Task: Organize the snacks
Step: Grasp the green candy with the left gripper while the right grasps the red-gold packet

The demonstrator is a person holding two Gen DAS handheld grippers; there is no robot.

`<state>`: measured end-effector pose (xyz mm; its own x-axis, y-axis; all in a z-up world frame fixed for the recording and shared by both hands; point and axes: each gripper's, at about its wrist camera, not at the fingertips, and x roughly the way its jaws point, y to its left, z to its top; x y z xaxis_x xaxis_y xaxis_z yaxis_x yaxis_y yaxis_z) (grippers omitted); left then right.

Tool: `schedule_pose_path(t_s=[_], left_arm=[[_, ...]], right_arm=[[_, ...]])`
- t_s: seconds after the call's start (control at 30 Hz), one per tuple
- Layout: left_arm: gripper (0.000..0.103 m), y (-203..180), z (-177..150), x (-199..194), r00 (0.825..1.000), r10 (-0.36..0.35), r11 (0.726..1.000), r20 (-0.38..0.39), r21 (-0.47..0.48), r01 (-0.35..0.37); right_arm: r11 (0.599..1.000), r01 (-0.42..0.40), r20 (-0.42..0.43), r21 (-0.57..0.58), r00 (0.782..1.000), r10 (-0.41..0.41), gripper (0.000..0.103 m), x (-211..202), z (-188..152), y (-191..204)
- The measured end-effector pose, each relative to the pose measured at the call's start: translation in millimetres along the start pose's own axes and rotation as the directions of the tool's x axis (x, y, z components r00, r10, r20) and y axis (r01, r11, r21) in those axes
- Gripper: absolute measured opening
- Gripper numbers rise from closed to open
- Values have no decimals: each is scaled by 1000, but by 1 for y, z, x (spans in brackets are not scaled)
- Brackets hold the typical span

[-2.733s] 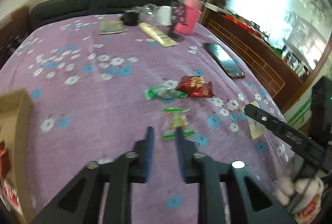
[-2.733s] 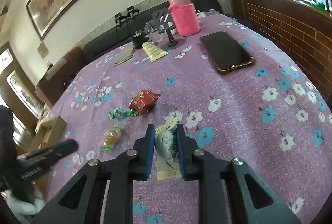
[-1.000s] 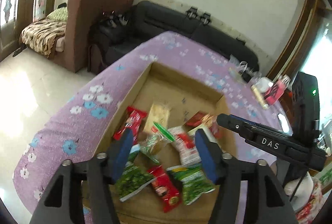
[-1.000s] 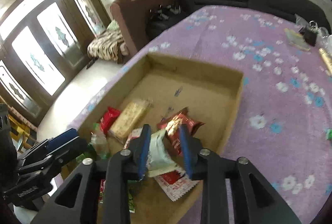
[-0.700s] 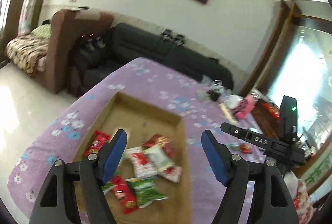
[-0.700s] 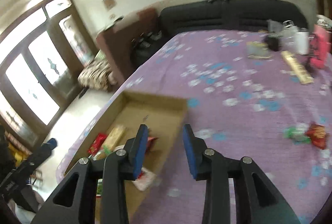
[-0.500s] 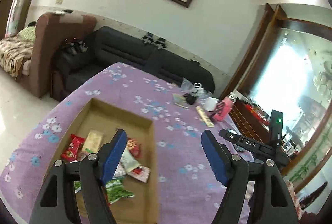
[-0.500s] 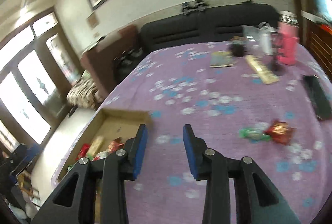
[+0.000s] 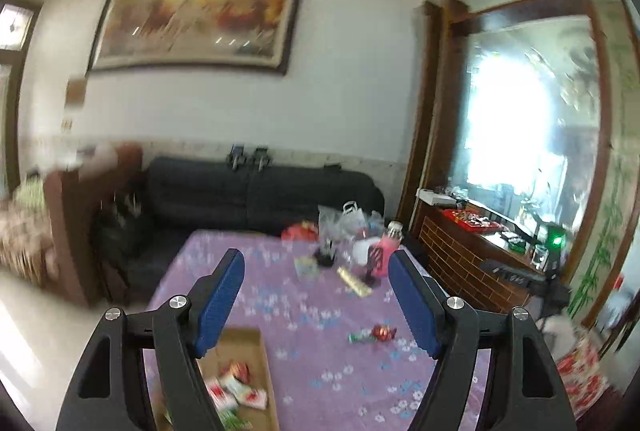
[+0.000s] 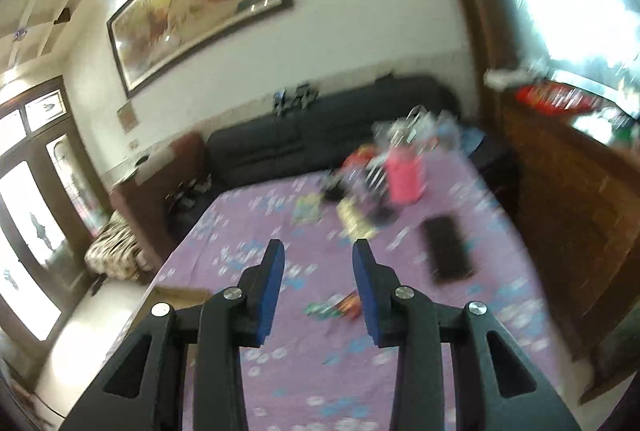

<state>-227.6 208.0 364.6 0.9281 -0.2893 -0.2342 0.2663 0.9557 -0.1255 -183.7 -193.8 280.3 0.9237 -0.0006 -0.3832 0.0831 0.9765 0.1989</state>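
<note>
Hovering high over the floral bench (image 9: pixel 360 383) with left gripper (image 9: pixel 316 305) and right gripper (image 10: pixel 318 285) fingers spread and empty, red packet (image 9: pixel 383 332) touching green packet (image 9: pixel 361 337) mid-bench, well apart from the cardboard box (image 9: pixel 262 371): risking, under motion blur, a misjudged descent pinching both packets or cloth.

Likely a home living room, dark sofa (image 9: pixel 260 195), framed painting (image 9: pixel 192 21), floral-clothed table (image 9: pixel 340 371), glazed doors (image 10: pixel 36 223)
</note>
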Motion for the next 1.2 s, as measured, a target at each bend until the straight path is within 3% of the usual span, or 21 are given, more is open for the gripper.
schedule_pose_path(t_s=[0.13, 0.23, 0.33, 0.43, 0.53, 0.6, 0.7, 0.83, 0.93, 1.03, 1.13, 1.2], left_arm=[[78, -17, 60, -4, 998, 67, 992, 16, 107, -68], [81, -21, 103, -1, 986, 157, 973, 58, 164, -165], [87, -25, 127, 15, 969, 229, 945, 90, 221, -243], [99, -23, 121, 34, 981, 178, 956, 77, 222, -191], [102, -17, 85, 67, 999, 38, 985, -10, 167, -36], [102, -14, 50, 91, 996, -34, 993, -77, 113, 43], [102, -9, -16, 122, 987, -69, 996, -145, 38, 75], [93, -7, -100, 156, 971, -118, 993, -210, -10, 119], [87, -1, -153, 184, 936, -199, 978, -288, -124, 170], [87, 16, -195, 206, 912, -221, 959, -347, -246, 139], [87, 22, -219, 217, 897, -223, 948, -382, -301, 108], [87, 28, -232, 221, 890, -201, 949, -409, -308, 73]], right_arm=[[986, 145, 97, -84, 986, -137, 36, -56, 51, -7], [956, 269, 177, -113, 953, -247, 36, -94, 97, -8], [939, 329, 199, -98, 931, -305, 42, -122, 136, -12], [925, 368, 203, -97, 917, -344, 51, -125, 145, -15], [939, 326, 114, -112, 942, -314, 51, -99, 119, -22], [949, 286, 8, -131, 958, -288, 51, -58, 86, -30], [968, 216, -159, -130, 959, -235, 51, 16, 26, -38], [991, 110, -363, -71, 923, -128, 51, 119, -59, -44], [996, 76, -438, -56, 894, -93, 43, 187, -100, -38], [994, 100, -447, -50, 888, -112, 43, 239, -116, -26], [994, 104, -486, -35, 867, -108, 43, 281, -121, -23], [988, 145, -507, -56, 848, -154, 43, 304, -126, -20]])
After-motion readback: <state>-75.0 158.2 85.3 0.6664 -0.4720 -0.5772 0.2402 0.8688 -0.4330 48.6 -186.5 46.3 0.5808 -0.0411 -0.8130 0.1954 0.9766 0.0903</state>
